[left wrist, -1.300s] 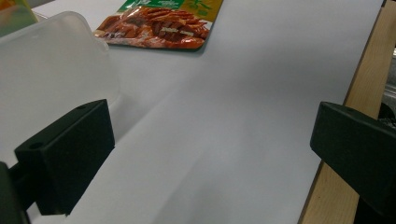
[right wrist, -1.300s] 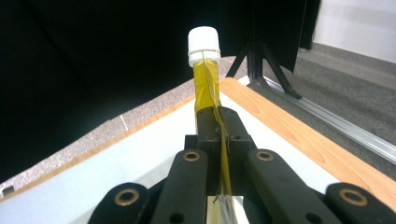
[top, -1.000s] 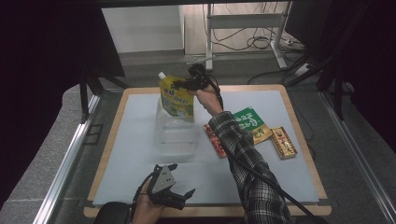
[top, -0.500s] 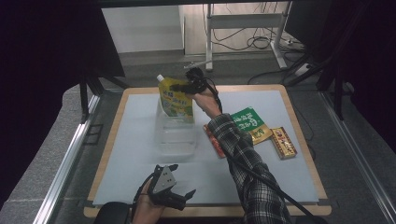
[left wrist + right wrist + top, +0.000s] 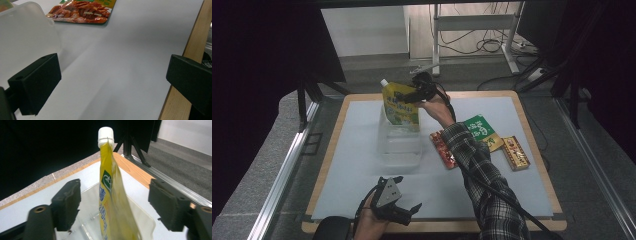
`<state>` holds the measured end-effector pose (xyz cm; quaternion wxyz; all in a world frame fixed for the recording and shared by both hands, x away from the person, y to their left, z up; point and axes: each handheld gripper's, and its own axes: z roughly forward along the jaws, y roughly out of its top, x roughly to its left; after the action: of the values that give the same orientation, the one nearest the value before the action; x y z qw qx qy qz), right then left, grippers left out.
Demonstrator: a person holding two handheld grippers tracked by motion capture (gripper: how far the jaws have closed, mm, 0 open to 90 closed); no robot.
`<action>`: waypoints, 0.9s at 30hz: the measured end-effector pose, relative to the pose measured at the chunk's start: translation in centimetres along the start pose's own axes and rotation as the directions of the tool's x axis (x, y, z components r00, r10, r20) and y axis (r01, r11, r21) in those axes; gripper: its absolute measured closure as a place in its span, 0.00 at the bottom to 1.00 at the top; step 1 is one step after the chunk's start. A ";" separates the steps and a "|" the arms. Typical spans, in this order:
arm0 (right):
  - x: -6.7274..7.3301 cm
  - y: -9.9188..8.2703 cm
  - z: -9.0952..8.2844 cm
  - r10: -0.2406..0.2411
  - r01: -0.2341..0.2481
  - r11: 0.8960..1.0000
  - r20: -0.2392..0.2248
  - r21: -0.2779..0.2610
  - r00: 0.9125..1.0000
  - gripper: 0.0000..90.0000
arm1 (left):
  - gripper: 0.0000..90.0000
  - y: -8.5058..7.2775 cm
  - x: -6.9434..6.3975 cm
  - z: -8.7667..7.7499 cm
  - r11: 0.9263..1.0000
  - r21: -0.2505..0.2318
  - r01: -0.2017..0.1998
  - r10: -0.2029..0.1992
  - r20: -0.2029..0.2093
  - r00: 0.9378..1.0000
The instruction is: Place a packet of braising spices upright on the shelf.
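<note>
Left gripper (image 5: 404,209) sat idle at the near edge of the table (image 5: 532,150), jaws apart on nothing. Mid-table, clear container (image 5: 399,145) held the yellow spouted pouch (image 5: 401,106) upright at its far end. Right gripper (image 5: 412,96) had just been opening, jaws either side of the pouch, pads off it; so released, likely placed.

High above, looking forward and down over the clear bin (image 5: 399,145). Low and close beside that bin (image 5: 25,37) from the left gripper view; just above it (image 5: 100,225) from the right.
</note>
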<state>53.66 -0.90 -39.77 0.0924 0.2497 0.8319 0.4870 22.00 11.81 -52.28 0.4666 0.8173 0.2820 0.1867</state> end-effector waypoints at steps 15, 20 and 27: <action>0.0 -1.0 -2.1 -0.022 0.022 1.000 -0.042 0.008 0.999 0.10 | 0.00 0.0 0.1 0.0 1.000 -0.002 0.005 -0.005 -0.001 1.000; -0.1 -1.6 -2.7 -0.022 0.024 0.999 -0.044 0.032 0.999 0.07 | 0.00 -0.1 0.1 0.0 1.000 -0.003 0.007 -0.007 -0.001 1.000; 0.0 -2.9 -3.9 -0.032 0.034 0.998 -0.032 0.057 0.999 0.04 | 0.00 0.0 0.1 0.0 1.000 -0.011 0.008 -0.008 0.004 1.000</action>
<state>51.17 -5.02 -40.30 0.0801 0.2307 0.8509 0.4650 22.08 11.89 -52.30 0.4726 0.8138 0.2834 0.1846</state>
